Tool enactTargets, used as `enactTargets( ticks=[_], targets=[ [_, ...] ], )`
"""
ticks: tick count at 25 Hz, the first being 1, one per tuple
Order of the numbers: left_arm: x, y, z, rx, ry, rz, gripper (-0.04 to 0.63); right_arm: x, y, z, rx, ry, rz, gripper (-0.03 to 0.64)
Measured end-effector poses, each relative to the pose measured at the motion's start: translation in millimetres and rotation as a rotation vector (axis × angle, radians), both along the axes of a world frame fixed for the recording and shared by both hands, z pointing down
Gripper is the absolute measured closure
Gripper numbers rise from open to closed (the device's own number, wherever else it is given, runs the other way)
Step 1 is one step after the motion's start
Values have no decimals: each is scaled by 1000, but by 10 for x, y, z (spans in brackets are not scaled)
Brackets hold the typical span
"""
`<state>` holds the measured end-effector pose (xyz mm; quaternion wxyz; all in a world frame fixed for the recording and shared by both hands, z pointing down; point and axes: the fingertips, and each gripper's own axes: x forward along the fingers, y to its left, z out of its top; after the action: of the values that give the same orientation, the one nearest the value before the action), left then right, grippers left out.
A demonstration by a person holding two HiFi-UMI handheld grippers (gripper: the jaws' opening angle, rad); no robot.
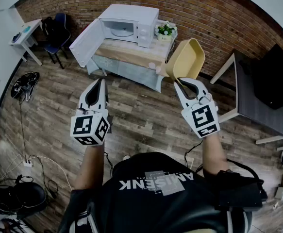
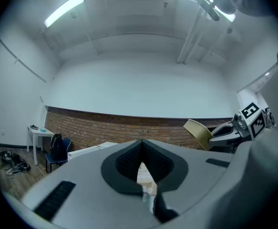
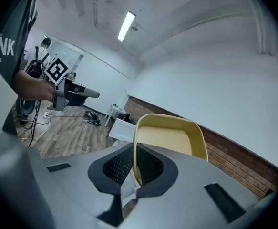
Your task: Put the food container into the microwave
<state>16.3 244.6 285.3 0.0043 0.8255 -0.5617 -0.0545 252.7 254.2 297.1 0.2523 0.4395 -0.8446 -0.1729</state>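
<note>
The yellow food container (image 1: 186,58) is held up in the air, tipped on its side, with my right gripper (image 1: 180,83) shut on its rim. In the right gripper view the container (image 3: 171,138) rises between the jaws, its rim pinched at my right gripper (image 3: 134,170). The white microwave (image 1: 127,25) stands on a wooden table (image 1: 131,55) ahead, its door (image 1: 85,43) swung wide open to the left and its cavity showing. My left gripper (image 1: 100,82) hangs shut and empty over the floor, its jaws (image 2: 141,162) closed together. From the left gripper view the container (image 2: 199,132) shows at right.
A small potted plant (image 1: 166,30) sits on the table right of the microwave. A white side table (image 1: 28,35) and blue chair (image 1: 57,30) stand far left. A dark table (image 1: 258,93) is at right. Cables and gear (image 1: 24,85) lie on the wood floor.
</note>
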Motion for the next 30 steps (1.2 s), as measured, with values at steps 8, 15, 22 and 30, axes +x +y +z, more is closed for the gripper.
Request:
enactTargets(
  ticks=[8, 15, 22, 30],
  targets=[
    [4, 20, -23, 5, 0, 19, 583, -39, 11, 11, -4, -6, 0, 565],
    [-81, 42, -19, 1, 9, 15, 583, -87, 41, -43, 12, -27, 11, 565],
    [-224, 76, -38, 20, -13, 16, 583, -249, 79, -3, 4, -26, 22, 565],
    [-496, 57, 7, 11, -7, 32, 583, -468, 110, -34, 12, -46, 50, 565]
  ],
)
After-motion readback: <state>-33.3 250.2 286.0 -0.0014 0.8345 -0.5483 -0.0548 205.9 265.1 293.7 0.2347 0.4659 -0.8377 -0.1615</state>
